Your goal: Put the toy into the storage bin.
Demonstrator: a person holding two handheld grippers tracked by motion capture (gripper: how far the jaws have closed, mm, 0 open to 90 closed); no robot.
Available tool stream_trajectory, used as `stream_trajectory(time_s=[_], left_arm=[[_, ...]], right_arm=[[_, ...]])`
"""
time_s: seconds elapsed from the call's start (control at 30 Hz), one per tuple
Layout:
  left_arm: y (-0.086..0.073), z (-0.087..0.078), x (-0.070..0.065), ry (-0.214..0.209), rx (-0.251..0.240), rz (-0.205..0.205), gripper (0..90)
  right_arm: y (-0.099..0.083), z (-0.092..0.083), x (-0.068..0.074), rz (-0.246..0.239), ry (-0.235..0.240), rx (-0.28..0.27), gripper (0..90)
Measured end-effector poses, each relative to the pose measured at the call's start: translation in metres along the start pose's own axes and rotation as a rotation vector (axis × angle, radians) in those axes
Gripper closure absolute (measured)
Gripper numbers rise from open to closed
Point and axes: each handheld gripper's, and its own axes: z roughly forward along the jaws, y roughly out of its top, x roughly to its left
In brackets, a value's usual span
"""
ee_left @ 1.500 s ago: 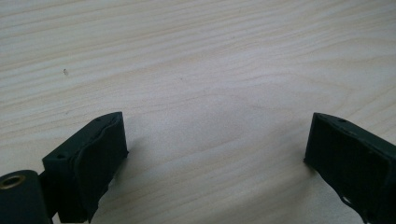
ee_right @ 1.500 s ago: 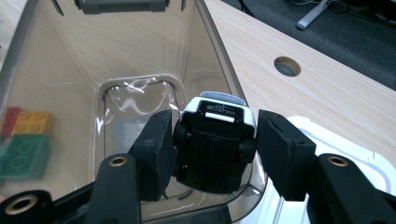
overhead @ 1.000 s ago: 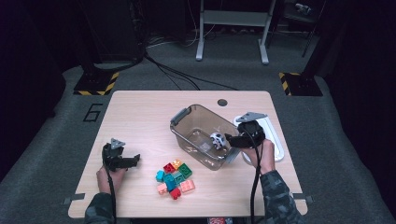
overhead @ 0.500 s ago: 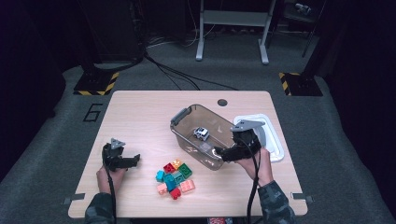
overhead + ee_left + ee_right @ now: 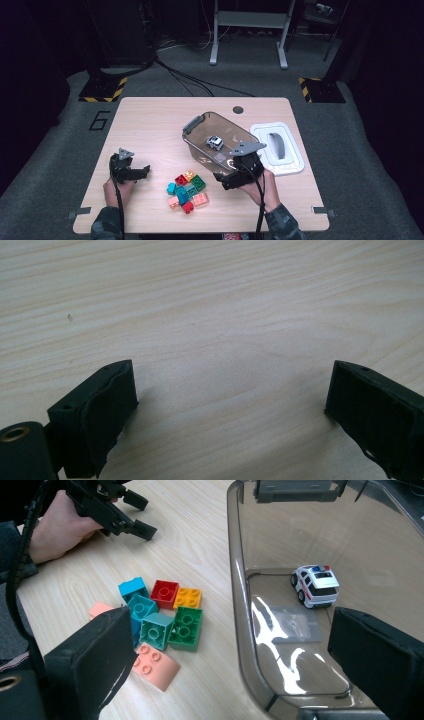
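Note:
A clear brown bin point(image 5: 196, 124) stands mid-table with a white toy police car point(image 5: 215, 142) on its floor. My right gripper point(image 5: 223, 181) hovers at the bin's near corner, beside a pile of coloured bricks point(image 5: 187, 191). Its jaws have just been opening and stand wide with nothing between them. In the right gripper view the right gripper point(image 5: 232, 630) straddles the bin's wall point(image 5: 239, 605), with the car point(image 5: 315, 585) inside and the bricks point(image 5: 165, 615) outside. My left gripper point(image 5: 145, 171) rests open at the left, and the left gripper point(image 5: 230, 390) looks down on bare wood.
A white lid point(image 5: 287, 162) lies right of the bin. The wooden table point(image 5: 150, 125) has a round hole point(image 5: 238, 109) near its far edge. The left hand with its gripper point(image 5: 145, 516) sits beyond the bricks in the right gripper view.
The right gripper let go of the toy car, which now rests in the bin. It opened and drew back toward the near side, to the bin's corner. The left gripper stayed put.

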Motion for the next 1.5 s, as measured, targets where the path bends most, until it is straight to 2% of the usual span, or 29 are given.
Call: stream_trajectory(time_s=[0.17, 0.23, 0.27, 0.33, 0.37, 0.4, 0.43, 0.47, 0.5, 0.53, 0.63, 0.67, 0.77, 0.83, 0.87, 0.93, 1.0, 1.1, 1.2, 1.23, 1.3, 1.4, 1.43, 1.5], left_arm=[[0.0, 0.0, 0.0, 0.0, 0.001, 0.001, 6.2], [0.0, 0.0, 0.0, 0.001, 0.001, 0.0, 6.2], [0.0, 0.0, 0.0, 0.001, 0.0, -0.001, 6.3], [0.0, -0.001, 0.0, 0.001, 0.003, -0.003, 6.3], [-0.001, -0.001, -0.001, 0.003, 0.004, -0.004, 6.2], [-0.001, -0.001, -0.001, 0.003, 0.004, -0.004, 6.2], [-0.001, -0.002, -0.001, 0.001, 0.011, -0.004, 6.2], [-0.001, -0.002, -0.001, 0.001, 0.011, -0.004, 6.2], [-0.001, -0.002, -0.001, 0.007, 0.003, -0.008, 6.2], [-0.001, -0.002, -0.001, 0.007, 0.003, -0.008, 6.1], [-0.001, -0.002, -0.004, 0.024, 0.003, -0.024, 6.1], [-0.002, -0.004, -0.008, 0.053, 0.006, -0.063, 6.7], [-0.002, -0.007, -0.009, 0.052, 0.039, -0.06, 6.8], [-0.002, -0.01, -0.011, 0.033, 0.043, -0.083, 5.8], [-0.003, -0.015, -0.01, -0.014, 0.04, -0.117, 6.0], [-0.004, -0.021, -0.012, -0.039, 0.034, -0.123, 5.3], [-0.004, -0.023, -0.014, -0.052, 0.023, -0.119, 4.3], [-0.004, -0.034, -0.026, -0.074, -0.015, -0.087, 3.2], [-0.004, -0.038, -0.032, -0.093, -0.02, -0.069, 3.3], [-0.004, -0.041, -0.038, -0.113, -0.026, -0.058, 3.2], [-0.003, -0.044, -0.043, -0.138, -0.026, -0.049, 3.3], [-0.003, -0.047, -0.05, -0.154, -0.038, -0.037, 3.3], [-0.003, -0.051, -0.056, -0.168, -0.045, -0.024, 2.9], [-0.004, -0.053, -0.063, -0.171, -0.048, -0.03, 2.7]], right_arm=[[-0.016, -0.012, 0.006, 0.003, -0.023, -0.036, 2.9], [-0.025, -0.02, 0.006, 0.002, -0.042, -0.053, 2.7], [-0.034, -0.028, 0.006, 0.015, -0.066, -0.075, 2.5], [-0.039, -0.033, 0.005, 0.026, -0.084, -0.084, 2.4], [-0.05, -0.041, 0.001, 0.053, -0.116, -0.097, 1.8], [-0.05, -0.041, 0.001, 0.053, -0.116, -0.097, 1.8], [-0.061, -0.048, -0.005, 0.081, -0.144, -0.105, 1.3], [-0.061, -0.048, -0.005, 0.081, -0.144, -0.105, 1.3], [-0.072, -0.053, -0.012, 0.101, -0.173, -0.114, 1.1], [-0.072, -0.053, -0.012, 0.101, -0.173, -0.114, 1.1], [-0.09, -0.059, -0.02, 0.138, -0.232, -0.123, 1.3], [-0.102, -0.059, -0.026, 0.176, -0.264, -0.119, 1.3], [-0.113, -0.057, -0.033, 0.191, -0.295, -0.116, 1.1], [-0.125, -0.052, -0.041, 0.221, -0.304, -0.105, 0.1], [-0.135, -0.046, -0.048, 0.244, -0.325, -0.093, 0.1], [-0.144, -0.04, -0.055, 0.254, -0.363, -0.08, 0.4], [-0.154, -0.034, -0.062, 0.274, -0.378, -0.059, 0.0], [-0.167, -0.027, -0.072, 0.319, -0.386, -0.035, 0.0], [-0.175, -0.023, -0.079, 0.338, -0.407, -0.017, 0.0], [-0.182, -0.019, -0.086, 0.346, -0.41, 0.009, 0.0], [-0.186, -0.015, -0.091, 0.37, -0.431, 0.024, 0.0], [-0.19, -0.012, -0.097, 0.381, -0.435, 0.039, 0.0], [-0.192, -0.008, -0.099, 0.391, -0.434, 0.068, 0.0], [-0.191, -0.007, -0.098, 0.366, -0.452, 0.065, 1.5]])
